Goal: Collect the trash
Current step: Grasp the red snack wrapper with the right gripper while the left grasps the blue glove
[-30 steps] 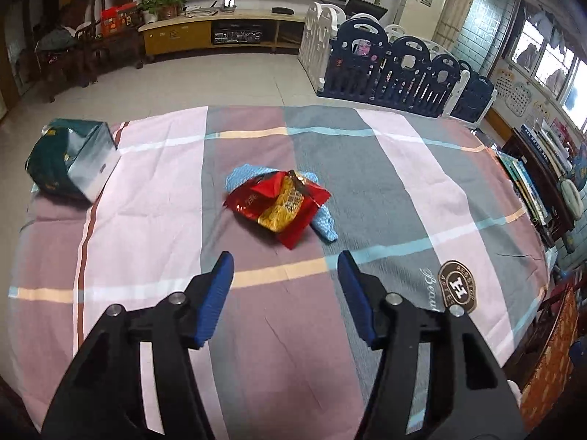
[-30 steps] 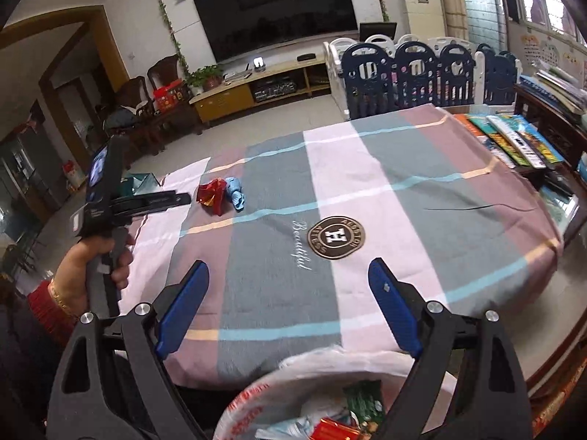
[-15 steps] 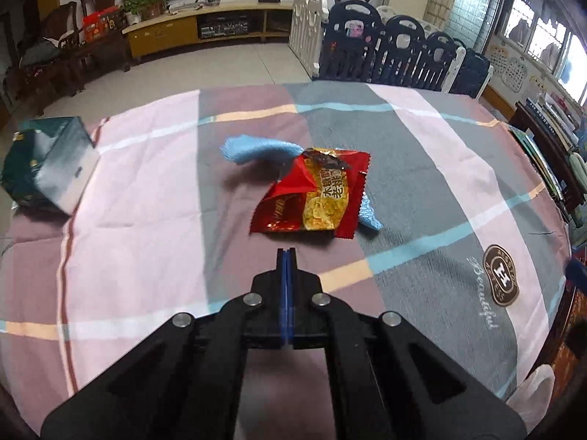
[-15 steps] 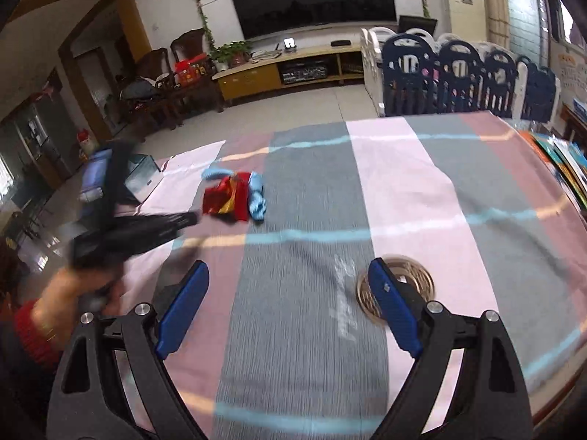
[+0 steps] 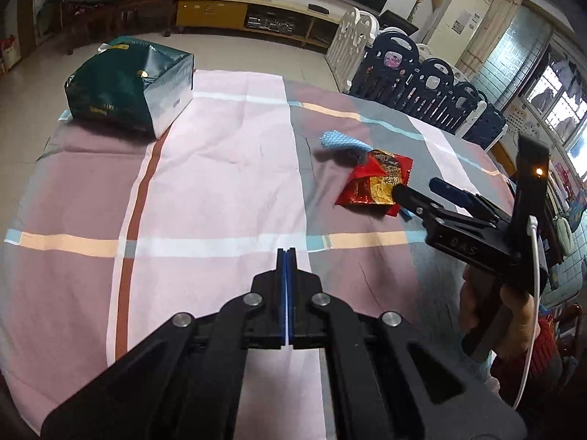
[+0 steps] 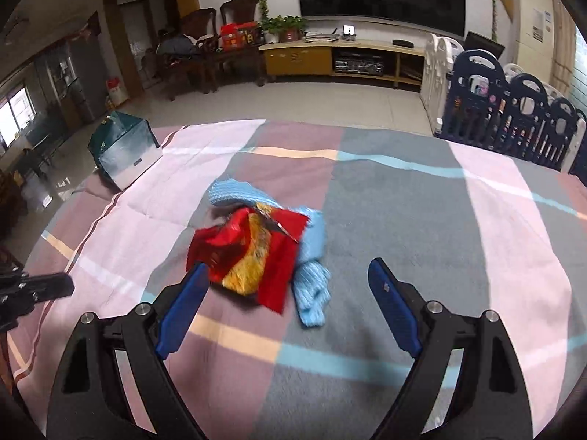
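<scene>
A crumpled red-and-gold foil snack wrapper [image 6: 253, 256] lay near the middle of the striped pink, grey and mauve tablecloth [image 6: 422, 227], resting on top of a light blue knitted cloth [image 6: 312, 256] that stuck out behind it and to its right. In the right wrist view the wrapper sat just ahead of the right gripper [image 6: 290, 293], much closer than a second earlier, when it was a small patch far across the table. That gripper's blue-padded jaws stood wide apart, as before, with nothing between them; the left pad was just beside the wrapper's near corner, contact unclear. In the left wrist view the right gripper [image 5: 422, 189] now reached in from the right over the wrapper [image 5: 374, 185], where earlier it was out of view. The left gripper [image 5: 285, 256] hung over the cloth's pink stripe, its jaws pressed together on nothing, having been open a second ago. A dark green box-shaped bag [image 5: 128, 88] sat at the table's far left corner.
</scene>
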Demonstrator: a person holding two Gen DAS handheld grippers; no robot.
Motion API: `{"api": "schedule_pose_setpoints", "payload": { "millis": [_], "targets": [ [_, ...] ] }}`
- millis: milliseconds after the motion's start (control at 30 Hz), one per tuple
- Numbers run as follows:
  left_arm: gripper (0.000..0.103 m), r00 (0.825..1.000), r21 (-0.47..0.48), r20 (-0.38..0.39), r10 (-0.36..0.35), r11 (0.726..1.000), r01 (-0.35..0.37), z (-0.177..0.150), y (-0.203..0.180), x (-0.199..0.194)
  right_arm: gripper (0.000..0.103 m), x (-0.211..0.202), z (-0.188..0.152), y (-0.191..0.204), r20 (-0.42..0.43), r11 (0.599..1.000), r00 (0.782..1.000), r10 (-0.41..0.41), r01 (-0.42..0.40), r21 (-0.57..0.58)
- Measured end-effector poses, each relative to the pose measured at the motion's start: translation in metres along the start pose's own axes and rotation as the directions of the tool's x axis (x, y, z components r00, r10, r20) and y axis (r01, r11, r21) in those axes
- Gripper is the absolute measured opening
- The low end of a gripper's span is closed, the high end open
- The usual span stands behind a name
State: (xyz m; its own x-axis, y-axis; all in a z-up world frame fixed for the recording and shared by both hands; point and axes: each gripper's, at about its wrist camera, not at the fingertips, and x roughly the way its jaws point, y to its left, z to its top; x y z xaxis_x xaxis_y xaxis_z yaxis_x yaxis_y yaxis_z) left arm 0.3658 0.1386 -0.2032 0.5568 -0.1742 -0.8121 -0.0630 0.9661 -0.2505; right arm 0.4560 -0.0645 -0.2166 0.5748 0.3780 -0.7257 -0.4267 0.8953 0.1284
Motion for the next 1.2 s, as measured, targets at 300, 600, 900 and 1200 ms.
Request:
{"api": "schedule_pose_setpoints", "payload": {
  "millis": [300,600,900,1200],
  "targets": [
    [0.001,1.0,-0.001,-0.006,-0.007,1.0,0.007,0.0,0.0,0.003,0.018,0.021,-0.003,-0.004,-0.07,0.991,0.991,0.111,-0.106,0.079],
    [0.006,0.999,-0.053,-0.021,-0.045,0.998,0.044,-0.001,0.008,0.006,0.016,-0.075,-0.072,0.034,-0.175,0.963,0.947,0.271,-0.267,0.048],
    [0.046,0.996,0.037,-0.049,-0.081,0.996,0.083,-0.013,-0.021,0.015,0.036,-0.122,-0.113,0.043,-0.179,0.992,0.976,0.124,-0.118,0.041],
    [0.061,0.987,0.154,-0.055,-0.154,0.975,0.161,-0.018,-0.046,0.01,0.004,-0.148,-0.126,0.046,-0.179,0.99,0.975,0.13,-0.119,0.074]
  ]
}}
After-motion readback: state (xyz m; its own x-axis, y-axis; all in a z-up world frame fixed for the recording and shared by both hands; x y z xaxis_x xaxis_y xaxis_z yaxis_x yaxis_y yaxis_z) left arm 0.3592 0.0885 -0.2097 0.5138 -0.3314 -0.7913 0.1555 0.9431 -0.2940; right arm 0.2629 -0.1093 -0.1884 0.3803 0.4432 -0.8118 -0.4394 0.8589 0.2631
